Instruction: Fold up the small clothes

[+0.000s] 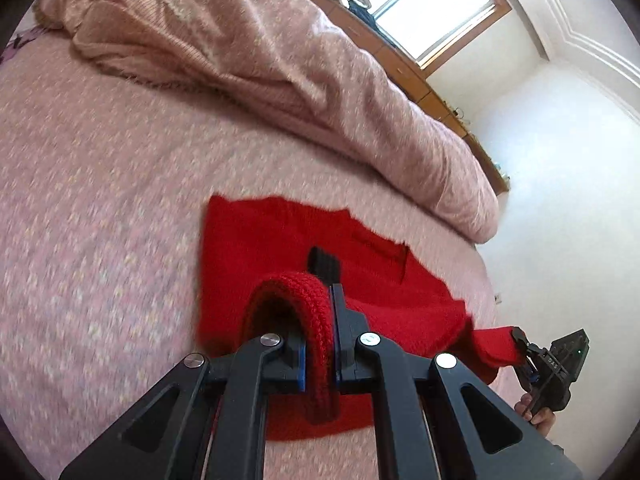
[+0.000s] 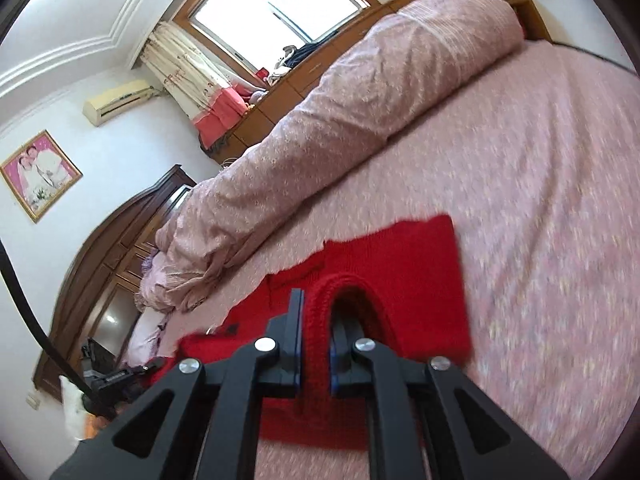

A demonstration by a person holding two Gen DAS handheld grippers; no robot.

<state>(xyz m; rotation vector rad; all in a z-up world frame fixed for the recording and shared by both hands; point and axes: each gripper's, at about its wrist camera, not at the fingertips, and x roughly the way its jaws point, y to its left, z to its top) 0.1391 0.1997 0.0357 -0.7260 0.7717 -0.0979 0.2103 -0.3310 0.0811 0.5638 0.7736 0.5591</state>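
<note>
We hold one ribbed edge of the red knitted garment [image 1: 280, 248] in each closed gripper, left gripper [image 1: 318, 344] and right gripper [image 2: 316, 344], while its body lies flat on the pink bed [image 1: 100, 200] toward frame centre, ahead of both.

1. Pink speckled bedspread [image 1: 100, 208], spread beneath and ahead of both grippers.
2. Rumpled pink quilt [image 2: 320, 136], heaped along the bed's far side, beyond the grippers.
3. Window [image 2: 276, 0], bright, beyond the quilt.
4. Curtain [image 2: 192, 76], cream with coral hem, beside the window.
5. Air conditioner [image 2: 120, 100], wall-mounted.
6. Framed wedding portrait [image 2: 40, 172], far left of the right gripper.
7. Dark wooden headboard [image 2: 120, 240], below the portrait.
</note>
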